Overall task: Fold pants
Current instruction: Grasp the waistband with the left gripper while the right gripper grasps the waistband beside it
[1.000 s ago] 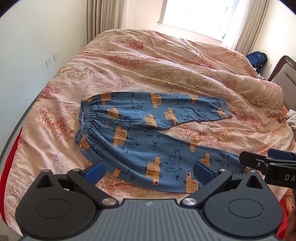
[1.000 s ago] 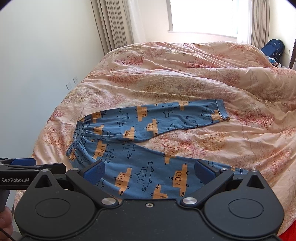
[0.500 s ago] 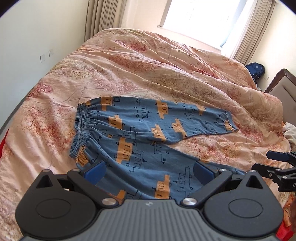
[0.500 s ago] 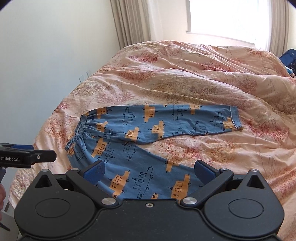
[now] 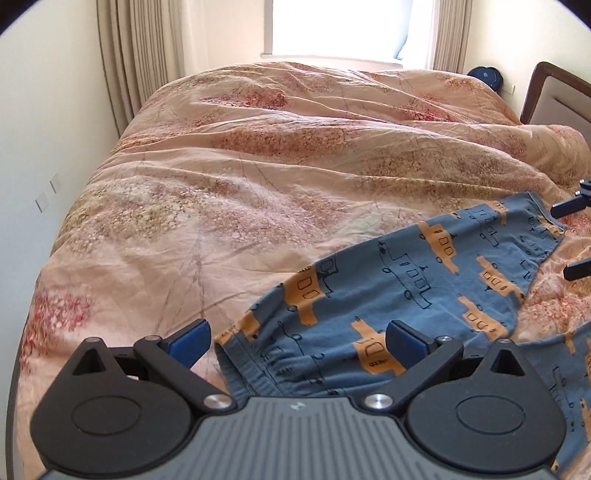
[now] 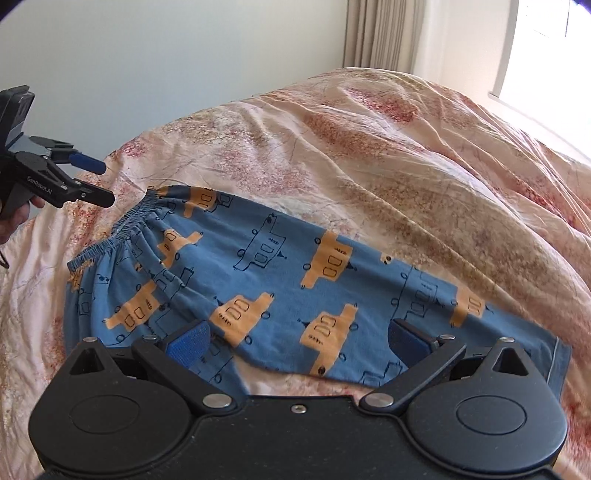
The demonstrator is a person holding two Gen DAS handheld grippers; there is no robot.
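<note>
Two grippers hovered over one pair of blue pants (image 6: 280,280) that lay spread flat on the bed, on a peach duvet (image 5: 295,155) with a red and gold flower pattern. The pants carried a print of orange vehicles and dark outline drawings; no writing on this print could be read. In the left wrist view the left gripper (image 5: 297,341) stood just above the gathered elastic waistband (image 5: 255,365), its jaws wide apart and holding nothing, with the blue pads (image 5: 188,338) on both sides of the waistband corner. In the right wrist view the right gripper (image 6: 297,339) was low over the end of one trouser leg, near the hem (image 6: 554,369), and its jaws were also wide apart and empty. The same view showed the left gripper from the side at the left edge, just beside the waistband, with the white label "GenRobot.AI" (image 6: 38,183) on its black body and part of a hand (image 6: 14,219) behind it. Beige curtains (image 5: 140,62) and a bright window (image 5: 332,29) stood beyond the bed, and a brown headboard (image 5: 554,96) showed at the right.
</note>
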